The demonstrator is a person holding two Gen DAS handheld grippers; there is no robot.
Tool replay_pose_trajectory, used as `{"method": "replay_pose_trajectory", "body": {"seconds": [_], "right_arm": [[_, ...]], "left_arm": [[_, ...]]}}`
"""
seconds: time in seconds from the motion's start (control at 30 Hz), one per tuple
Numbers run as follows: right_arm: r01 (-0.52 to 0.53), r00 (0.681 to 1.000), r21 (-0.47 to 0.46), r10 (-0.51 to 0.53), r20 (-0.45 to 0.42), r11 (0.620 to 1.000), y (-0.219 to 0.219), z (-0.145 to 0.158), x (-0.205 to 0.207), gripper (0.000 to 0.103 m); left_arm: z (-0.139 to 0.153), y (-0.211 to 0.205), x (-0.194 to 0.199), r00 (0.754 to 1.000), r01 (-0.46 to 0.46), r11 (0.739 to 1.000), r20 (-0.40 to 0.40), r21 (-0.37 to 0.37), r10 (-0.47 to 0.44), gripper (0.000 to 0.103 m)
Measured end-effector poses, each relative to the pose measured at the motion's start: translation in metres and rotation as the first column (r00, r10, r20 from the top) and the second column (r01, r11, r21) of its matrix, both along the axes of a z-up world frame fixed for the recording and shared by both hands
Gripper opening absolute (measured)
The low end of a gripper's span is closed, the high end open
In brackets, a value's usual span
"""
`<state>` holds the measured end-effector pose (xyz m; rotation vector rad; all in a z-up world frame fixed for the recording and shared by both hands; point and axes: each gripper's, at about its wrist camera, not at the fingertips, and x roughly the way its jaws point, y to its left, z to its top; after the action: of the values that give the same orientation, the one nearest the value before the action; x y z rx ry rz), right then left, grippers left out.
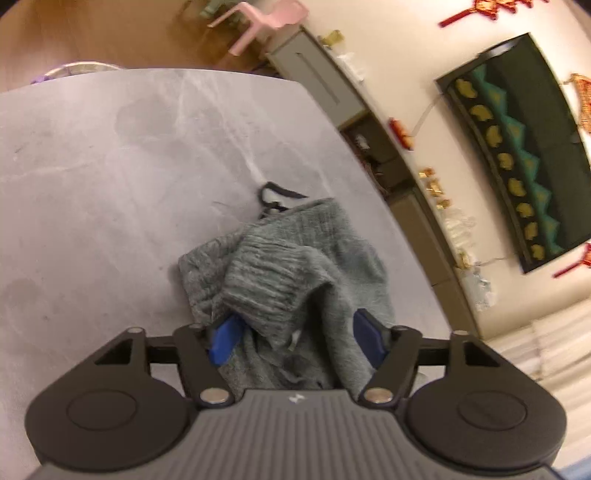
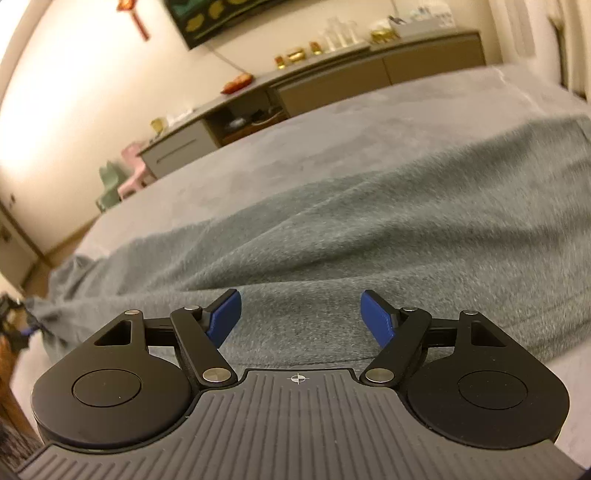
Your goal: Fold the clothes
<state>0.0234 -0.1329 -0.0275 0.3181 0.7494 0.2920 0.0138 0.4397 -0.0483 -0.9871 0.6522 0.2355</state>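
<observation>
A grey knit garment point(image 1: 295, 258) lies bunched on the pale grey table cover point(image 1: 110, 166), with a dark drawstring point(image 1: 275, 192) sticking out at its far end. My left gripper point(image 1: 295, 336) is open, its blue fingers point(image 1: 224, 340) wide apart, and a ribbed fold of the garment lies between them. In the right wrist view the same grey garment point(image 2: 369, 229) stretches flat across the cover point(image 2: 332, 122). My right gripper point(image 2: 300, 317) hovers low over its near edge, open, with cloth beneath the gap and nothing pinched.
A long grey sideboard point(image 2: 332, 81) with small ornaments runs along the wall behind the table. A dark framed picture point(image 1: 517, 147) hangs above it. A pink chair point(image 1: 266, 22) stands on the wooden floor beyond the table's far edge.
</observation>
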Motion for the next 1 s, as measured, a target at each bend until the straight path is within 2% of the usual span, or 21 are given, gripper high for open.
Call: {"method": "replay_pose_trajectory", "body": {"seconds": [0.07,0.1,0.13,0.17,0.2,0.23,0.3,0.33,0.4,0.43,0.47,0.5,0.53,0.63,0.7,0.77,0.83,0.87,0.93,0.97,1.0], "right_arm": [[-0.019,1.0,-0.03,0.019,0.004,0.999,0.006,0.001,-0.002,0.075],[-0.023,1.0,-0.03,0.023,-0.001,0.999,0.008,-0.001,-0.001,0.075],[-0.023,1.0,-0.026,0.023,-0.005,0.999,0.009,-0.001,0.0,0.075],[-0.022,1.0,-0.023,0.022,-0.009,0.999,0.01,-0.002,0.001,0.075],[-0.021,1.0,-0.023,0.021,-0.012,1.0,0.012,-0.002,0.001,0.075],[-0.02,1.0,-0.023,0.02,-0.015,1.0,0.013,-0.003,0.002,0.075],[-0.023,1.0,-0.029,0.022,-0.02,0.999,0.018,-0.004,0.003,0.075],[-0.025,0.999,-0.038,0.024,-0.024,0.999,0.019,-0.004,0.001,0.075],[-0.028,0.999,-0.053,0.026,-0.027,0.998,0.021,-0.006,0.001,0.075],[-0.029,0.999,-0.061,0.027,-0.029,0.998,0.023,-0.006,0.0,0.075],[-0.038,0.999,-0.065,0.036,-0.031,0.997,0.025,-0.006,0.0,0.075],[-0.047,0.998,-0.07,0.044,-0.033,0.996,0.026,-0.006,0.0,0.075],[-0.055,0.998,-0.074,0.053,-0.035,0.996,0.028,-0.006,0.001,0.075],[-0.082,0.996,-0.088,0.078,-0.041,0.993,0.033,-0.006,0.001,0.075],[-0.105,0.994,-0.112,0.102,-0.039,0.988,0.038,-0.006,0.0,0.076],[-0.131,0.991,-0.143,0.127,-0.035,0.981,0.041,-0.006,-0.004,0.078],[-0.155,0.988,-0.164,0.151,-0.033,0.974,0.041,-0.005,-0.008,0.08],[-0.153,0.988,-0.171,0.15,-0.029,0.973,0.039,-0.005,-0.009,0.08],[-0.147,0.989,-0.184,0.146,-0.019,0.972,0.035,-0.004,-0.011,0.075],[-0.11,0.993,-0.185,0.114,0.015,0.977,0.034,0.001,-0.014,0.07],[-0.075,0.992,-0.205,0.094,0.082,0.976,0.036,0.013,-0.021,0.07]], "left_arm": [[0.0,-0.001,0.009,0.999,-0.026,1.0,-0.019,0.017,0.026,0.066],[0.006,-0.004,0.02,1.0,0.01,0.998,-0.01,0.055,-0.009,0.056],[0.011,-0.008,0.03,0.999,0.045,0.995,-0.001,0.094,-0.045,0.028],[0.018,-0.012,0.038,0.996,0.081,0.988,0.018,0.129,-0.084,0.021],[0.034,-0.019,0.038,0.983,0.129,0.981,0.111,0.146,-0.146,0.022],[0.05,-0.025,0.037,0.957,0.174,0.97,0.202,0.168,-0.206,0.021],[0.079,-0.036,0.024,0.873,0.238,0.94,0.37,0.245,-0.317,0.021],[0.082,-0.032,0.014,0.835,0.244,0.932,0.43,0.268,-0.342,0.02],[0.059,-0.004,0.015,0.89,0.209,0.957,0.367,0.2,-0.271,0.019],[0.039,0.014,0.017,0.934,0.176,0.975,0.29,0.133,-0.208,0.019],[0.02,0.031,0.019,0.965,0.14,0.987,0.212,0.074,-0.153,0.019],[0.011,0.037,0.018,0.975,0.13,0.99,0.175,0.055,-0.138,0.02],[0.009,0.038,0.014,0.979,0.124,0.99,0.156,0.065,-0.133,0.02],[0.021,0.032,0.002,0.977,0.106,0.988,0.172,0.115,-0.125,0.02],[0.029,0.029,-0.003,0.981,0.061,0.992,0.177,0.11,-0.08,0.022],[0.034,0.027,-0.009,0.983,0.01,0.996,0.182,0.086,-0.026,0.029],[0.037,0.025,-0.009,0.986,-0.029,0.996,0.167,0.089,0.014,0.044],[0.038,0.024,-0.009,0.986,-0.045,0.995,0.162,0.088,0.03,0.046],[0.042,0.022,-0.007,0.981,-0.019,0.998,0.193,0.052,0.009,0.049],[0.043,0.022,-0.007,0.978,0.001,0.999,0.21,0.04,-0.009,0.051],[0.043,0.02,-0.005,0.975,0.021,0.999,0.222,0.039,-0.029,0.055]]}}
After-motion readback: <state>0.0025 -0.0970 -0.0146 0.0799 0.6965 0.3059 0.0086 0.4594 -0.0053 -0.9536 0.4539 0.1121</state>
